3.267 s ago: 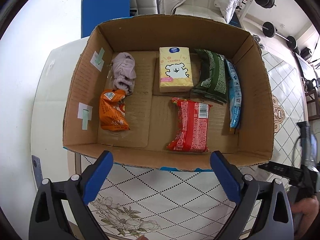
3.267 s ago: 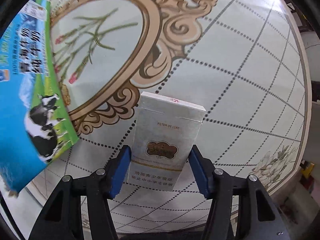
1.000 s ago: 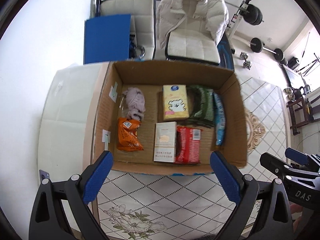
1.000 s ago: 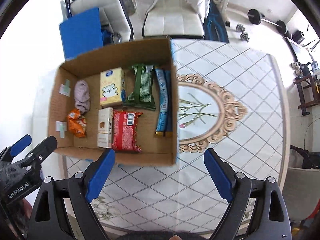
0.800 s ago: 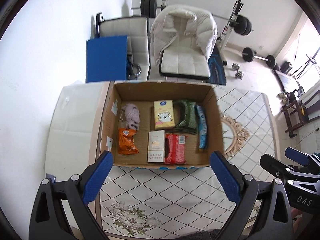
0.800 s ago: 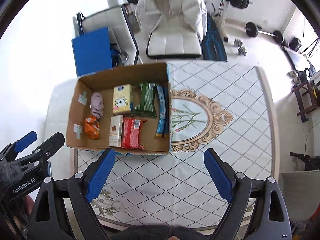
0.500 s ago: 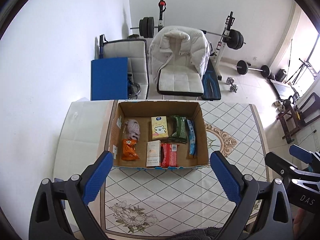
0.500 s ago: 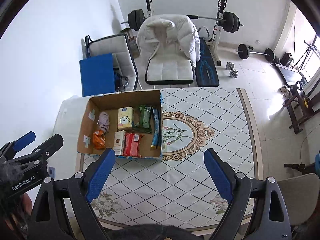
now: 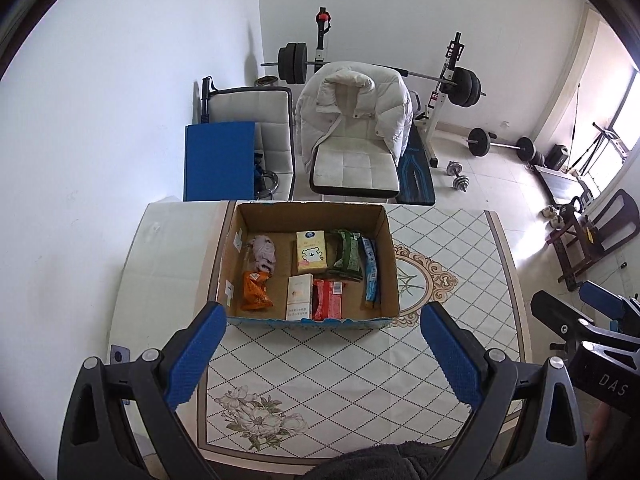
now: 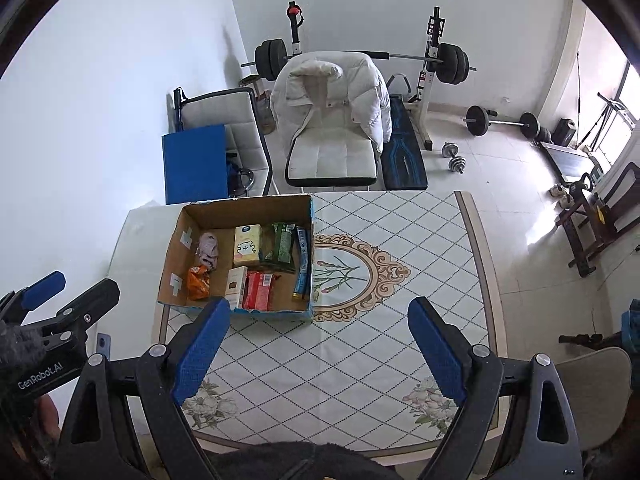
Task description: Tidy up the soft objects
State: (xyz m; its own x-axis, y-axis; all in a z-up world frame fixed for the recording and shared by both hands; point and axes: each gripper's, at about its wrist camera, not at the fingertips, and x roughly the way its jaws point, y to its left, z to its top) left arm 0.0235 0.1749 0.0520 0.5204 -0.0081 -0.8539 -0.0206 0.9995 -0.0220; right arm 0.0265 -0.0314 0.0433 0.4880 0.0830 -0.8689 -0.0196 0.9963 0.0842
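Note:
An open cardboard box [image 9: 308, 216] stands on the patterned table [image 9: 320, 360] and also shows in the right wrist view [image 10: 244, 202]. Inside lie a purple cloth [image 9: 263, 253], an orange snack bag [image 9: 255, 291], a yellow tissue pack [image 9: 311, 251], a white carton [image 9: 299, 297], a red packet [image 9: 329, 300], a green packet [image 9: 346, 256] and a blue packet [image 9: 370, 274]. My left gripper [image 9: 322, 356] is open and empty, high above the table's near side. My right gripper [image 10: 318, 350] is open and empty, also high above the table.
A white chair with a padded jacket [image 9: 356, 128] stands behind the table, with a blue panel [image 9: 219, 160] and weight bench [image 9: 440, 80] nearby. Dumbbells [image 9: 458, 174] lie on the floor. A small chair [image 10: 596, 396] sits at the table's right.
Both grippers have risen far above the table and the box looks much smaller. The white carton that the right gripper held earlier now lies in the box.

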